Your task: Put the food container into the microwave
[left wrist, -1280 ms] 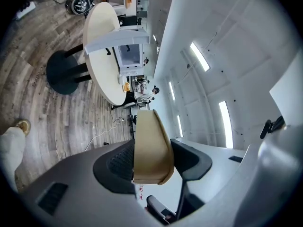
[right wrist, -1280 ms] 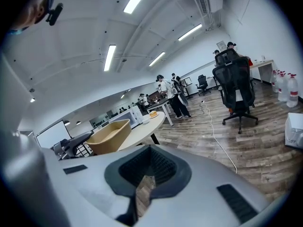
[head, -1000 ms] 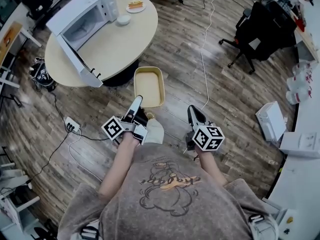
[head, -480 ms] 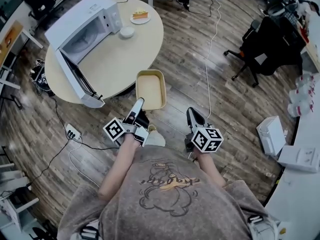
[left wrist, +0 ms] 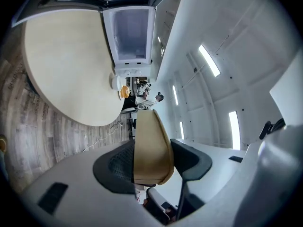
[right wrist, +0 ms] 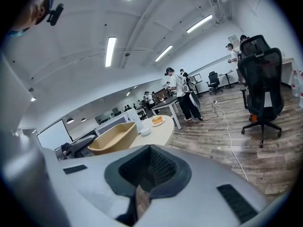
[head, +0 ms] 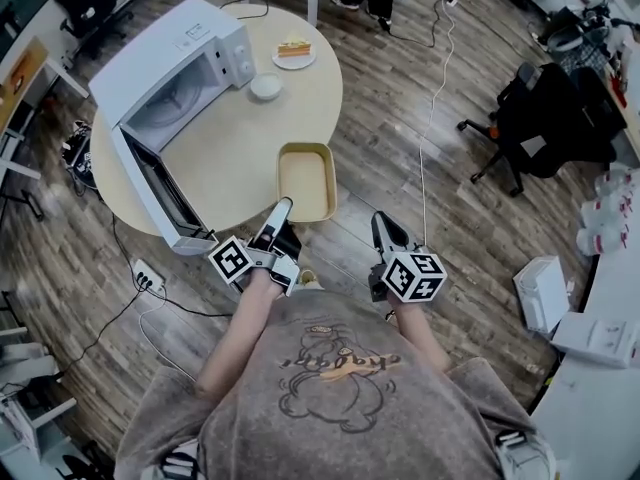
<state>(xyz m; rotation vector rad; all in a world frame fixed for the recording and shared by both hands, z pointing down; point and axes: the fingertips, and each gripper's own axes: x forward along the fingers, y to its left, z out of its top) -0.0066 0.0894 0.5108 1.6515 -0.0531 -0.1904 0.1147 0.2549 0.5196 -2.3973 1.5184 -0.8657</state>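
Observation:
The food container (head: 306,182) is a beige, empty rectangular tub. My left gripper (head: 282,209) is shut on its near rim and holds it level over the near edge of the round table (head: 225,143). In the left gripper view the container's wall (left wrist: 150,145) sits pinched between the two dark pads. The white microwave (head: 165,63) stands on the table's far left, with its door (head: 155,193) swung open toward me and the cavity showing. My right gripper (head: 381,224) hangs shut and empty to the right of the container, over the floor.
A small white bowl (head: 266,87) and a plate with a slice of cake (head: 294,53) sit on the table right of the microwave. Cables (head: 430,118) run across the wood floor. A black office chair (head: 545,128) stands at the right. People stand in the background.
I have stepped closer to the table. The container in my left gripper went from over the floor to over the table's near edge. The right gripper kept its place beside it.

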